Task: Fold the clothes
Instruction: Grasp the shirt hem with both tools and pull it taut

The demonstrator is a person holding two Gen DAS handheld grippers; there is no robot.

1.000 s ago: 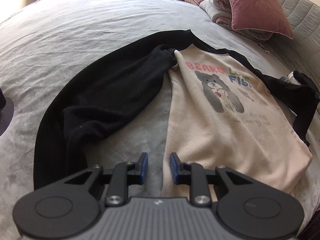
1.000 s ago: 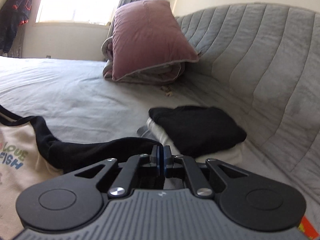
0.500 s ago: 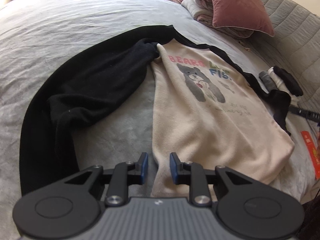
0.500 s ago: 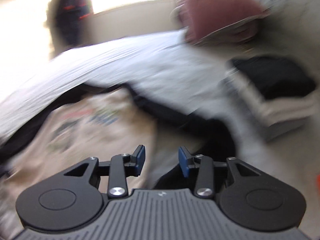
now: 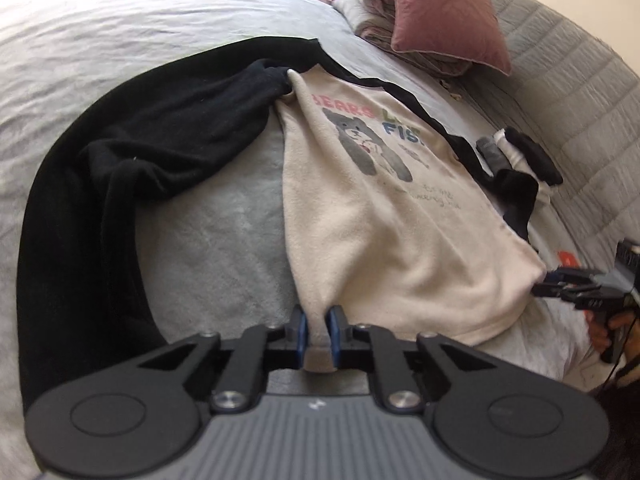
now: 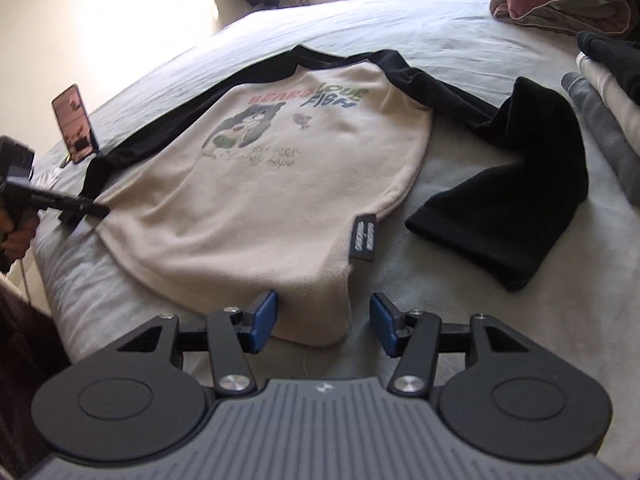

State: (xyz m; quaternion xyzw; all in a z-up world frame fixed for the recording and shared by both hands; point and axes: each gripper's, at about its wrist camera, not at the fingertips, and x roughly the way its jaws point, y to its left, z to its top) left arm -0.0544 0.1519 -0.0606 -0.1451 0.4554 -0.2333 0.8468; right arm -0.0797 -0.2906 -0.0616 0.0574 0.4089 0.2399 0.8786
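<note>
A cream sweatshirt [image 5: 384,216] with black sleeves and a bear print lies face up on the grey bed. Its long black sleeve [image 5: 132,152] curls off to the left. My left gripper [image 5: 318,334] is shut on the hem's left corner, cream cloth pinched between the blue pads. In the right wrist view the same sweatshirt [image 6: 260,184] spreads ahead, its other black sleeve [image 6: 516,184] bent to the right. My right gripper [image 6: 323,322] stands open, its fingers straddling the hem's right corner beside a small black label [image 6: 363,238].
A pink pillow [image 5: 444,16] and folded bedding sit at the head of the bed by the quilted headboard [image 5: 568,92]. Folded clothes [image 6: 608,92] are stacked at the right. A phone [image 6: 74,124] stands at the bed's left edge. A person's hand holds the other gripper [image 6: 48,200].
My left gripper moved onto the hem corner and shut on it. My right gripper let go of the black sleeve, opened, and swung round to the hem's other corner.
</note>
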